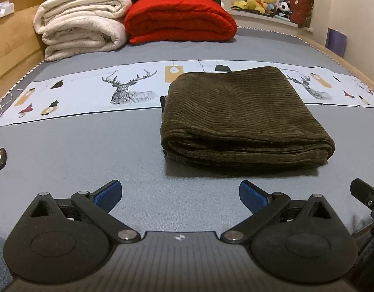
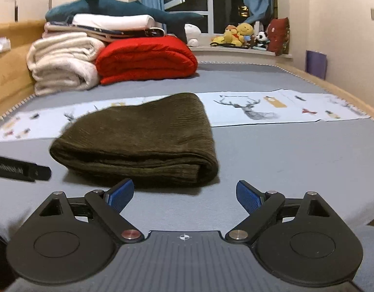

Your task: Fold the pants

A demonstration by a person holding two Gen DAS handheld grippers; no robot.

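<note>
Dark olive corduroy pants lie folded into a thick rectangle on the grey bed cover, partly over a printed cloth strip. In the right wrist view the same pants sit left of centre. My left gripper is open with nothing between its blue pads, a little short of the bundle's near edge. My right gripper is open and empty too, just in front of the bundle's near right corner. The right gripper's tip shows at the left wrist view's right edge, and the left gripper's finger at the right wrist view's left edge.
A deer-print cloth strip crosses the bed behind the pants. Folded white blankets and a red quilt are stacked at the head. A wooden bed frame runs along the left. Plush toys sit on the window sill.
</note>
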